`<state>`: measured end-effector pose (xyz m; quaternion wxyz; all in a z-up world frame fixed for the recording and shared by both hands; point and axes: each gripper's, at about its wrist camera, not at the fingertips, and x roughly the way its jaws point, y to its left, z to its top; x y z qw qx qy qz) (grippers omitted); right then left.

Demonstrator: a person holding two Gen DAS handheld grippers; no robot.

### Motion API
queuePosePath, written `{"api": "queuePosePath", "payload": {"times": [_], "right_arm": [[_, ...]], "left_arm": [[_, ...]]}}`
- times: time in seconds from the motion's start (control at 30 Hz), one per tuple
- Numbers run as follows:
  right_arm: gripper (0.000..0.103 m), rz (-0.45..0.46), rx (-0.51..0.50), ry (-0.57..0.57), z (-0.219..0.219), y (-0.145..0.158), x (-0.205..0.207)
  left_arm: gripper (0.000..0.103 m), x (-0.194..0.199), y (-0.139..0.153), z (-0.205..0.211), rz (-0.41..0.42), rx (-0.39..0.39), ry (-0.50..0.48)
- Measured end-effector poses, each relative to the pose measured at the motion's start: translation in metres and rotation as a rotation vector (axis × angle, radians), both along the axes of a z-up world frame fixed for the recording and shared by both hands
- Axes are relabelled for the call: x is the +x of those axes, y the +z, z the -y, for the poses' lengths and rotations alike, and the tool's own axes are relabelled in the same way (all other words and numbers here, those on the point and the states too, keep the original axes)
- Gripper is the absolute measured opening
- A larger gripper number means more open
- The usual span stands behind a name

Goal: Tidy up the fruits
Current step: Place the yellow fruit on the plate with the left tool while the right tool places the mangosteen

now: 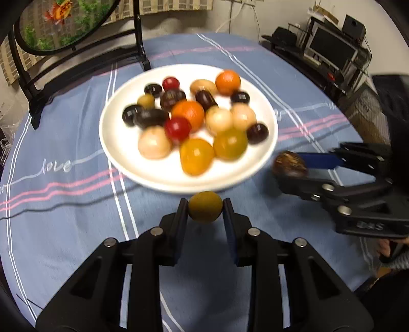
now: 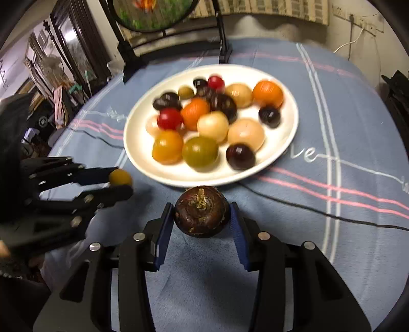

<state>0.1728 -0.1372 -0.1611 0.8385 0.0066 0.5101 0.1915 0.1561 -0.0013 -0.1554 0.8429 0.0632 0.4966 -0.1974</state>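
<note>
Blue striped tablecloth [image 1: 64,217] covers round table; black stand with round picture panel [image 1: 64,23] at far edge. White plate [image 1: 112,143] sits mid-table, loaded with mixed small fruits: orange, red, yellow, pale, dark. Left gripper [image 1: 205,212] clamps small yellow fruit [image 1: 205,210] just off plate's near rim, above cloth. Right gripper [image 2: 202,213] holds dark brown stemmed fruit [image 2: 202,212] between blue pads, close to plate's near edge.
</note>
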Motion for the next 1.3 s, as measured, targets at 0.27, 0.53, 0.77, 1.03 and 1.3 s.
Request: {"api": "queuePosePath", "payload": {"times": [0.27, 0.53, 0.77, 1.03, 1.3], "right_arm": [[0.044, 0.124, 0.069, -0.099, 0.029, 0.056, 0.011], [0.044, 0.234, 0.065, -0.121, 0.042, 0.098, 0.046], [0.044, 0.242, 0.068, -0.081, 0.028, 0.091, 0.111], [0.044, 0.123, 0.034, -0.07, 0.011, 0.037, 0.185], [0.045, 0.056, 0.011, -0.08, 0.008, -0.001, 0.206]], "left_arm": [[0.028, 0.027, 0.031, -0.018, 0.053, -0.034, 0.05], [0.028, 0.077, 0.06, -0.041, 0.106, -0.024, 0.093], [0.028, 0.148, 0.064, -0.029, 0.126, -0.025, 0.095], [0.028, 0.216, 0.028, 0.007, 0.069, -0.03, 0.055], [0.028, 0.245, -0.01, 0.032, 0.006, -0.033, 0.03]]}}
